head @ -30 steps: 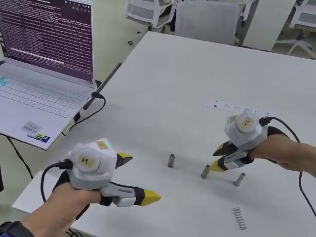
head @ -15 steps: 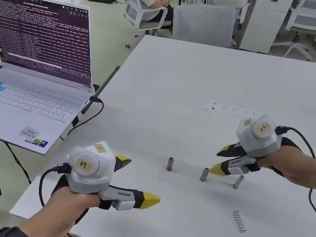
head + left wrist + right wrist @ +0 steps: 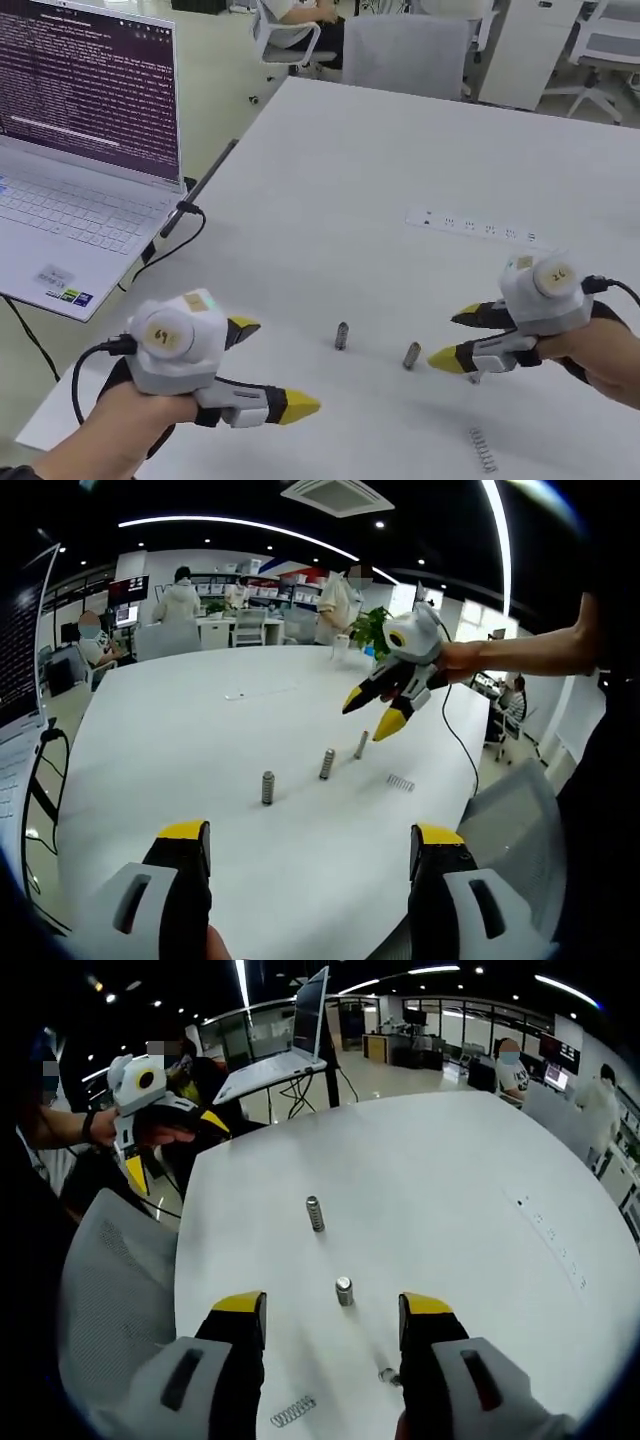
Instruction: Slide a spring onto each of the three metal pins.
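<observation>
Three short grey metal pins [image 3: 327,763] stand upright in a row on the white table [image 3: 330,200]. A thin silver coil spring [image 3: 482,450] lies flat nearby, its long axis crossing that row. The left gripper [image 3: 275,365] and the right gripper [image 3: 455,337] both have their jaws spread and empty.

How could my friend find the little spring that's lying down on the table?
Find the big white table and the right hand-held gripper over its near side. Just nearer the person than that gripper lies the spring. It is a thin wire coil lying flat, while the metal pins nearby stand upright.
</observation>
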`<action>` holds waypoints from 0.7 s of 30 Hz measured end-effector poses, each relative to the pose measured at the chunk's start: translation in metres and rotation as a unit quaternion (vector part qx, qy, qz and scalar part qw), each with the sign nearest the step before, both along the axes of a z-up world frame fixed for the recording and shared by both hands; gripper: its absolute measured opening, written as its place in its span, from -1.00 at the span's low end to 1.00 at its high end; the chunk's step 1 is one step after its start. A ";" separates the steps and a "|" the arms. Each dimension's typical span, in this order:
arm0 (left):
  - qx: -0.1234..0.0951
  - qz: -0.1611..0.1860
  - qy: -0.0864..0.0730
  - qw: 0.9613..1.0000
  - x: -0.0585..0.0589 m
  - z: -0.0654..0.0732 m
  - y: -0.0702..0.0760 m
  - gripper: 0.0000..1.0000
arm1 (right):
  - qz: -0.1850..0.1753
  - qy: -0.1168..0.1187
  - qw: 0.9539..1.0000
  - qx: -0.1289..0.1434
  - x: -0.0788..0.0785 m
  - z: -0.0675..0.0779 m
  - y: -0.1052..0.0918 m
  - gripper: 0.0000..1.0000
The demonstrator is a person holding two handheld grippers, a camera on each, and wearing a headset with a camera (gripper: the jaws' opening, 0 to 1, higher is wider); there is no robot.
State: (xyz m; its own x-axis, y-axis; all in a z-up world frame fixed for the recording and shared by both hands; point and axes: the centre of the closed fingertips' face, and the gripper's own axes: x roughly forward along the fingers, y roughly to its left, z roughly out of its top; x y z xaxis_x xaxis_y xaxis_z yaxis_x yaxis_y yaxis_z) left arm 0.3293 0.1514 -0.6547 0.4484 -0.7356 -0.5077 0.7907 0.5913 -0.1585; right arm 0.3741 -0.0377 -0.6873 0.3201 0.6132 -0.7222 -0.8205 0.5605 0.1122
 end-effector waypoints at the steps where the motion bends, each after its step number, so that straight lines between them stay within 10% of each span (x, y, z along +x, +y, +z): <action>1: 0.000 0.000 0.000 1.000 0.000 0.000 0.000 0.58 | -0.004 -0.001 1.000 0.001 -0.001 0.001 -0.002 0.06; 21: -0.002 -0.003 -0.001 1.000 0.003 0.003 -0.005 0.57 | -0.064 -0.008 0.997 0.031 -0.032 0.013 -0.033 0.39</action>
